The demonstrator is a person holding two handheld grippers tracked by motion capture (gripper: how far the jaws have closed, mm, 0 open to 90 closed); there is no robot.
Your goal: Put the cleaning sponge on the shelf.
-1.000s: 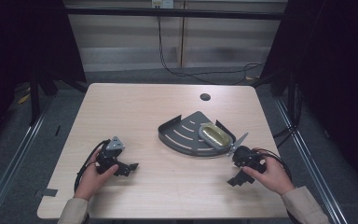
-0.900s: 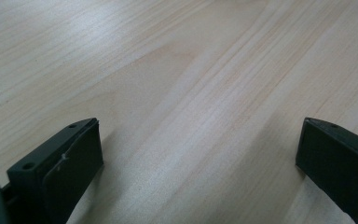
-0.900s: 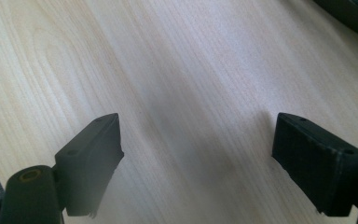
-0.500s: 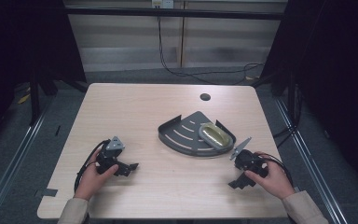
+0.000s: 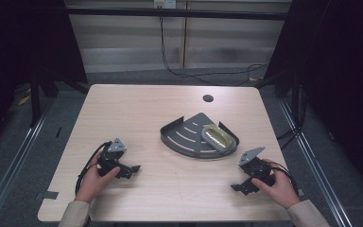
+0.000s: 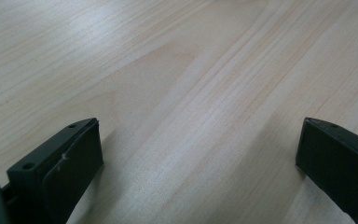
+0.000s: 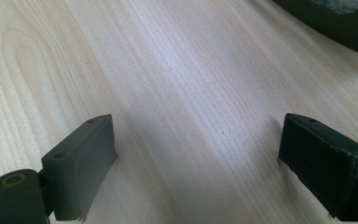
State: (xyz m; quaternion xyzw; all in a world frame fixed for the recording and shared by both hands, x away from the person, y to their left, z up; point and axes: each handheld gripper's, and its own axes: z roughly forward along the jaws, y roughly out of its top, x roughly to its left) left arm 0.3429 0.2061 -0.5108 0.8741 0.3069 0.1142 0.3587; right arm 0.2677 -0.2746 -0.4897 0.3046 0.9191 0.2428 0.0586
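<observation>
Setting: a person sits at a light wooden table [image 5: 170,123], forearms entering from the near edge, a two-jaw gripper in each hand.
Left gripper [image 5: 128,171]: held low over the near-left part of the table; its own view shows the jaws spread wide, nothing but bare wood grain between them.
Right gripper [image 5: 240,187]: held low near the right corner, a short way in front of the tray; jaws likewise released and wide apart over bare wood, with the tray's dark edge in the top right corner of its view.
Tray [image 5: 182,137]: a dark, fan-shaped metal tray with slotted floor and raised rim lies right of the table's centre.
Object in tray [image 5: 216,137]: a yellowish, oval item in clear wrapping rests against the tray's right side.
Table hole [image 5: 208,98]: a small dark round opening near the far edge.
</observation>
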